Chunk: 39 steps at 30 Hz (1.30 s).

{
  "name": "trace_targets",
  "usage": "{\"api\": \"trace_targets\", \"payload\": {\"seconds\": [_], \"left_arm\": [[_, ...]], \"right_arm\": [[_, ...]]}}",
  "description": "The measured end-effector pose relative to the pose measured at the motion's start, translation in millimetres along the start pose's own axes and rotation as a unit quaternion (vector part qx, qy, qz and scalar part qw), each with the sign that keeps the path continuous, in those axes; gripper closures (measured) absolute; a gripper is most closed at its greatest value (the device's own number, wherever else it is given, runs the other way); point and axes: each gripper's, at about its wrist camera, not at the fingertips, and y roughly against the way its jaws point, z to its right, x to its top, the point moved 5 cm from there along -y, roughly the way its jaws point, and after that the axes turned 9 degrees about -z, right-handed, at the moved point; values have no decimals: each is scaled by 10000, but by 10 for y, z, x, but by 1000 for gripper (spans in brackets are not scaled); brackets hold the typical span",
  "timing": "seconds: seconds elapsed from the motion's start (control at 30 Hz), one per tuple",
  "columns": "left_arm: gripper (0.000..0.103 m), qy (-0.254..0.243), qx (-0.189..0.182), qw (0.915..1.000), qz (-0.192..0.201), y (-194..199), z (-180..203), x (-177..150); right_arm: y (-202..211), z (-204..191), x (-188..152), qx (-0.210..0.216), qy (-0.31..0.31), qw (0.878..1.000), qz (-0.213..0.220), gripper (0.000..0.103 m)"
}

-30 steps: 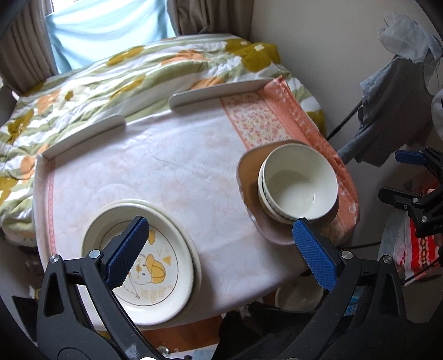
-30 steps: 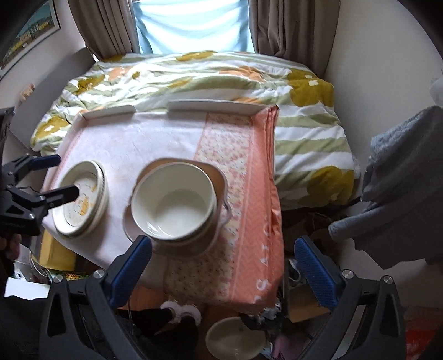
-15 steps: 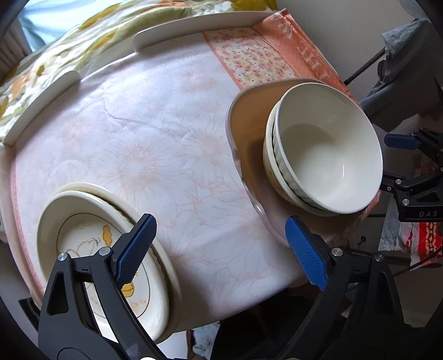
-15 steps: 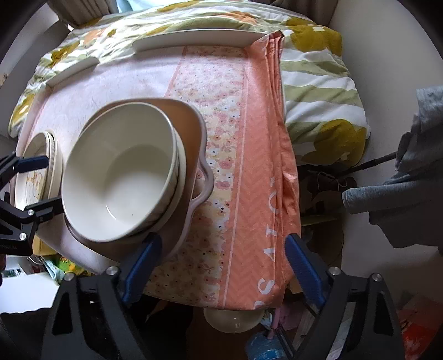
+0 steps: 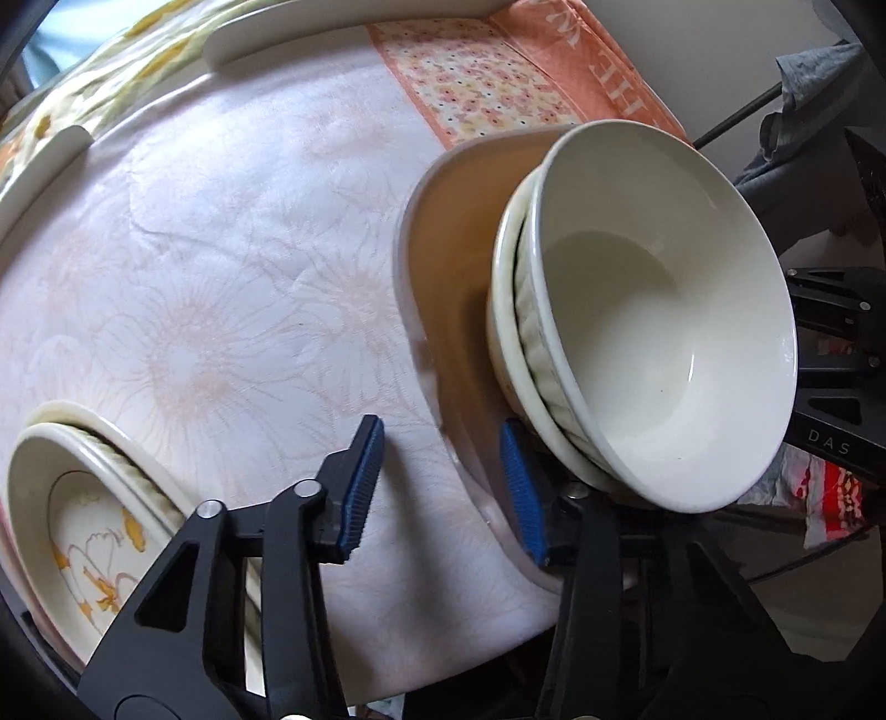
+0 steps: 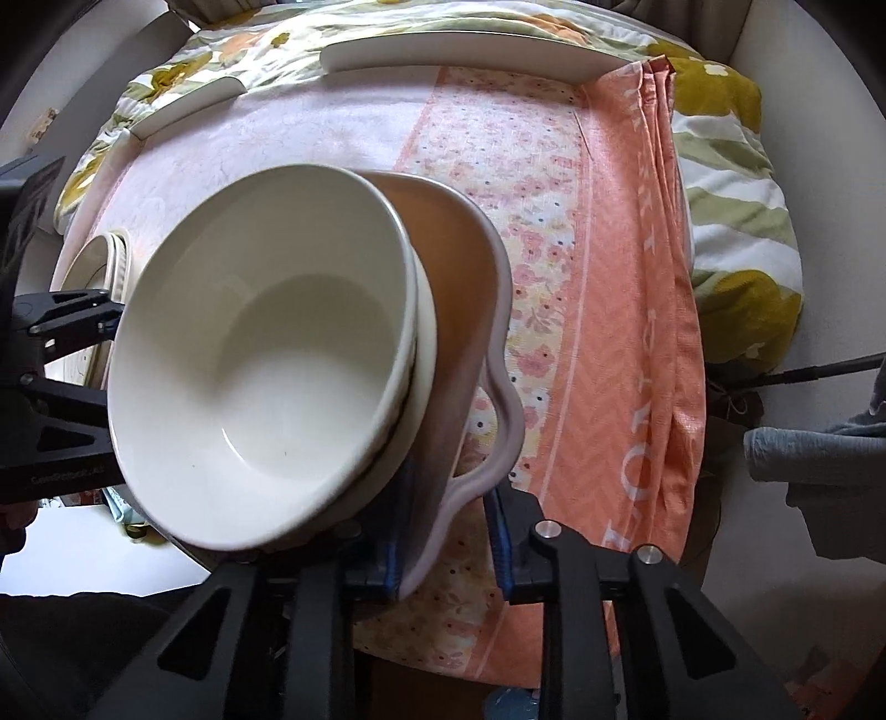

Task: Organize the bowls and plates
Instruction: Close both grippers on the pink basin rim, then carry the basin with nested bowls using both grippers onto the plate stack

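Two stacked white bowls (image 5: 653, 310) (image 6: 260, 365) sit in a wide pinkish-brown dish (image 5: 443, 266) (image 6: 470, 310) at the table's front right. My left gripper (image 5: 437, 487) straddles the dish's near-left rim with its jaws part closed, a gap still on both sides. My right gripper (image 6: 443, 531) straddles the dish's handle edge (image 6: 498, 432), jaws narrowed around it. A stack of plates with a duck picture (image 5: 83, 515) (image 6: 99, 266) lies at the front left.
The table has a pale pink flowered cloth (image 5: 232, 277) and an orange patterned runner (image 6: 609, 277) on the right. Raised white rims (image 6: 454, 52) line its far edge. A flowered quilt (image 6: 731, 183) lies beyond. Grey clothes (image 5: 808, 111) hang at right.
Both grippers have moved down and in to the dish with the bowls. Their jaws have narrowed from wide open to straddle the dish's rim on each side.
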Motion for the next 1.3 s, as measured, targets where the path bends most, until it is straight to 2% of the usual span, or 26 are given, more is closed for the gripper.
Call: {"api": "trace_targets", "payload": {"seconds": [0.13,0.2,0.37,0.7,0.83,1.03,1.3], "left_arm": [[92,-200,-45,9998,60,-22,126,12],[92,-211,37,9997,112,-19,150,16],[93,-146,81,9994,289,12,151,-3],[93,62,234,9978,622,372,3,-105],[93,236,218,9959,843,699,-183,-226],[93,392,375,9912,1209,1192,-567,-447],[93,570,452,9890,1286,1569,-1340,-880]], "right_arm": [[-59,-26,8,302,-12,9995,123,90],[-86,-47,8,436,-13,9989,177,93],[-92,-105,1,567,-89,9977,361,93],[183,-186,158,463,195,9971,566,93],[378,-336,278,496,276,9963,640,93],[686,-768,474,366,561,9938,890,93],[769,-1613,685,399,704,9915,1019,93]]}}
